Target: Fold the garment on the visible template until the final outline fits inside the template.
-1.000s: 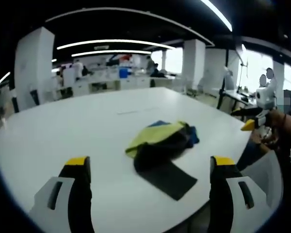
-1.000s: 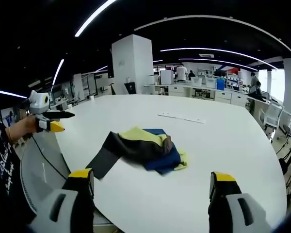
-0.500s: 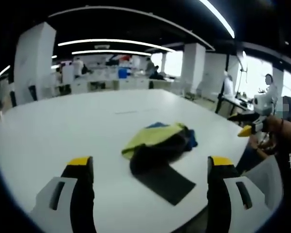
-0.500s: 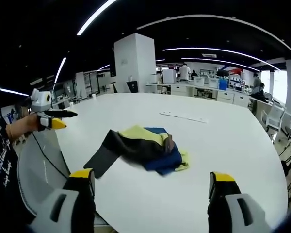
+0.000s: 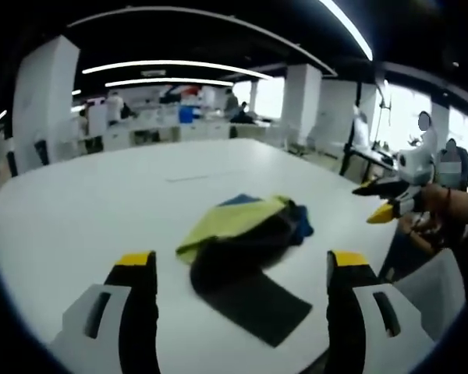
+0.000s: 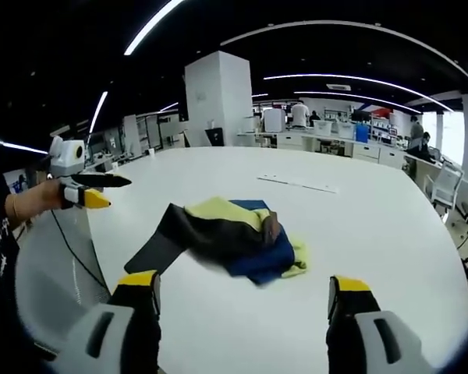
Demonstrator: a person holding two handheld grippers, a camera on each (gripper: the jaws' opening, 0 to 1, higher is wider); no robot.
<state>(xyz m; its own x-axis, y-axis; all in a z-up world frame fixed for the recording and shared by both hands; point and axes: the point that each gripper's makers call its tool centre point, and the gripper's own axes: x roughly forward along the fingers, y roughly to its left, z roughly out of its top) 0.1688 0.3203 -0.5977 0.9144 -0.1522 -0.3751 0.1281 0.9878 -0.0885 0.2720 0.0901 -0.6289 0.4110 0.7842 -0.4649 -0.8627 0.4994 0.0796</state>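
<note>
Crumpled garment (image 5: 246, 245) on table (image 5: 86, 202), dark sleeve trailing toward its edge.

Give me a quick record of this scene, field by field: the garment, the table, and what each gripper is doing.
garment: crumpled heap of yellow-green, blue and black cloth, one black part trailing toward the table's near edge
surface: white table
template: none that I can make out
left gripper: jaws open, holding nothing, garment ahead
right gripper: jaws open, holding nothing, garment ahead
fold state: not yet folded
</note>
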